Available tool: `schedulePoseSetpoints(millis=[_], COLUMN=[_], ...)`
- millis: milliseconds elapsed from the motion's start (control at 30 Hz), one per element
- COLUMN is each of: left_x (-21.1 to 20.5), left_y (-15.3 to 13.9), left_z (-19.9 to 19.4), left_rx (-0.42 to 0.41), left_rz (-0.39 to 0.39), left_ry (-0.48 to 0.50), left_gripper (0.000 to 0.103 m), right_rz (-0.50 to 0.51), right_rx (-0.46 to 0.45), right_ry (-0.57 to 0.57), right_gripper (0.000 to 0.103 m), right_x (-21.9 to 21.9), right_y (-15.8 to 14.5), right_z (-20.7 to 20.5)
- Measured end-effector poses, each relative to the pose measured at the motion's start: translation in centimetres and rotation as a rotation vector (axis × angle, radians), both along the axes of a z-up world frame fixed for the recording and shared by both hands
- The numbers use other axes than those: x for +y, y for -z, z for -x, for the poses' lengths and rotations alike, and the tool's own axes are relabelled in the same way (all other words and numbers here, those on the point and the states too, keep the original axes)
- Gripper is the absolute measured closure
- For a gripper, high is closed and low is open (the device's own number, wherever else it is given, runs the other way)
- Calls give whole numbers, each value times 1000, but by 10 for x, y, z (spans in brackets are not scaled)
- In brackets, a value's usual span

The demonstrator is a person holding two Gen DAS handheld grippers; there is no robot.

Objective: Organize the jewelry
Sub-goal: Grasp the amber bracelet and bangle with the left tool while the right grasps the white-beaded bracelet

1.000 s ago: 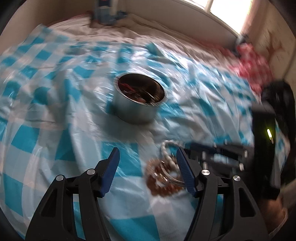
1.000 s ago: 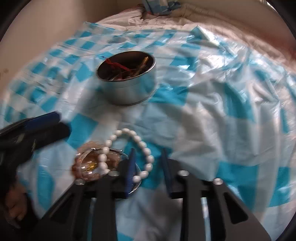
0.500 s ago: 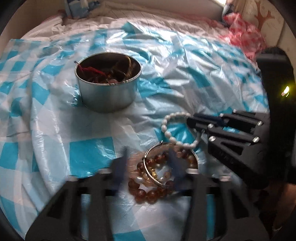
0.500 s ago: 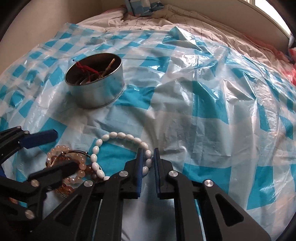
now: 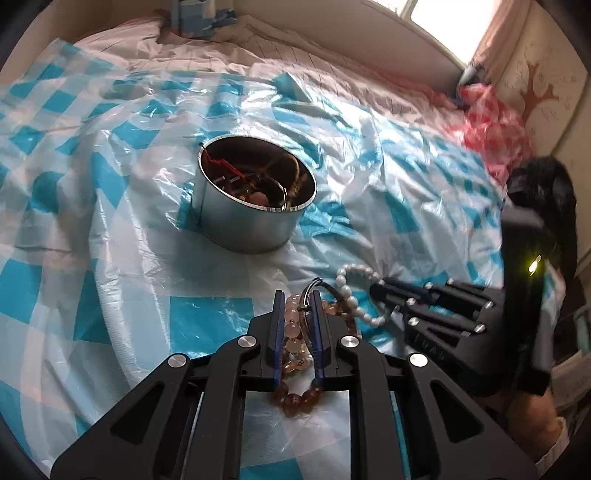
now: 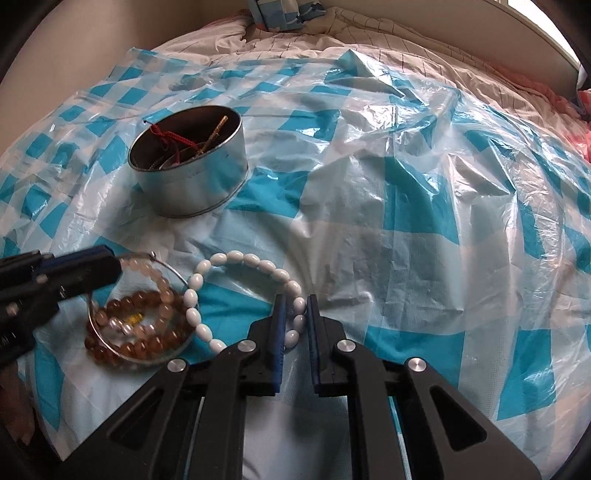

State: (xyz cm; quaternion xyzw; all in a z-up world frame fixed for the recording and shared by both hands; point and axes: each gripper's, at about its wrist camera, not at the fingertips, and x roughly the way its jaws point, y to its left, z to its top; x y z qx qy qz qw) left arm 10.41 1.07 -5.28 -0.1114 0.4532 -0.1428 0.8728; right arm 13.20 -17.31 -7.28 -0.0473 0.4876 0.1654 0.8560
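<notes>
A round metal tin (image 5: 255, 206) with jewelry inside stands on the blue-checked plastic sheet; it also shows in the right wrist view (image 6: 192, 173). My left gripper (image 5: 297, 299) is shut on a cluster of amber and pink bead bracelets (image 5: 291, 347) with a silver bangle (image 5: 308, 295); the cluster lies left in the right wrist view (image 6: 140, 332). My right gripper (image 6: 294, 302) is shut on the white bead bracelet (image 6: 236, 258), which lies beside the cluster, also visible in the left wrist view (image 5: 351, 291).
The plastic sheet (image 6: 406, 184) covers a bed with a striped quilt (image 6: 369, 37). A red patterned bag (image 5: 491, 125) lies at the far right. A blue-white box (image 6: 280, 11) sits at the head of the bed. A wall runs along the left.
My left gripper closed from wide open onto the amber bead cluster and bangle. My right gripper stays closed on the white bracelet.
</notes>
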Motion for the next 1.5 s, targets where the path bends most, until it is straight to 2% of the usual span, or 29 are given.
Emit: schedulePoseSetpoints(millis=[67, 167, 200, 333, 400, 467, 533, 600, 667, 700, 733, 767, 800, 867, 900, 1067, 1133, 1233, 1267, 1300, 1333, 1367, 1400, 1467, 1500], left_x=[9, 21, 24, 25, 27, 23, 20, 18, 16, 13, 13, 10, 10, 8, 8, 17, 20, 20, 20, 20, 19, 19, 17, 13, 11], left_y=[-4, -7, -5, 16, 19, 17, 16, 15, 15, 18, 20, 21, 20, 13, 8, -11, -11, -2, 1, 3, 5, 7, 8, 16, 23], left_z=[0, 0, -1, -9, -10, -10, -13, -14, -16, -17, -18, -19, -18, -13, -11, -2, -3, -9, -11, -11, -13, -12, -12, -15, -17], left_rx=[-4, -12, 3, 102, 120, 104, 93, 81, 74, 87, 98, 109, 104, 71, 46, -45, -42, 8, 19, 24, 33, 34, 32, 68, 107], left_rz=[113, 234, 231, 52, 55, 10, -4, -22, -36, -60, -68, -78, -82, -78, -65, 48, 62, 60, 51, 44, 41, 41, 26, -30, -44], left_ry=[3, -6, -27, -108, -104, -110, -104, -107, -104, -98, -92, -68, -57, -39, -35, -37, -44, -56, -64, -67, -72, -84, -91, -84, -65], left_gripper=[91, 91, 91, 91, 91, 91, 85, 64, 57, 58, 69, 95, 98, 98, 103, 103, 103, 103, 98, 83, 73, 55, 52, 54, 81], right_rz=[-5, -27, -43, -78, -78, -80, -79, -78, -75, -71, -68, -66, -69, -83, -100, -221, -264, -269, -259, -252, -243, -237, -228, -220, -217], right_rx=[1, 6, 9, 21, 21, 23, 23, 26, 31, 34, 34, 33, 33, 36, 41, 74, 82, 85, 79, 77, 79, 80, 80, 81, 82], right_ry=[-6, -8, -4, 8, 9, 9, 9, 9, 8, 7, 6, 5, 5, 7, 11, 43, 54, 53, 50, 48, 43, 41, 38, 35, 34], right_gripper=[91, 91, 92, 93, 93, 93, 93, 93, 93, 93, 93, 93, 93, 93, 93, 95, 95, 95, 95, 95, 95, 95, 95, 94, 94], right_x=[0, -3, -5, -9, -9, -9, -9, -8, -8, -7, -6, -6, -6, -9, -11, -26, -31, -30, -29, -27, -25, -24, -23, -22, -22], right_y=[0, -1, -1, -2, -2, -2, -2, -1, 0, 1, 2, 2, 2, 1, 1, -1, -3, -3, -4, -4, -4, -3, -3, -2, -1], right_z=[0, 0, 0, -2, -3, -3, -2, -3, -4, -4, -4, -4, -3, -4, -4, -8, -8, -7, -6, -6, -5, -6, -6, -6, -6])
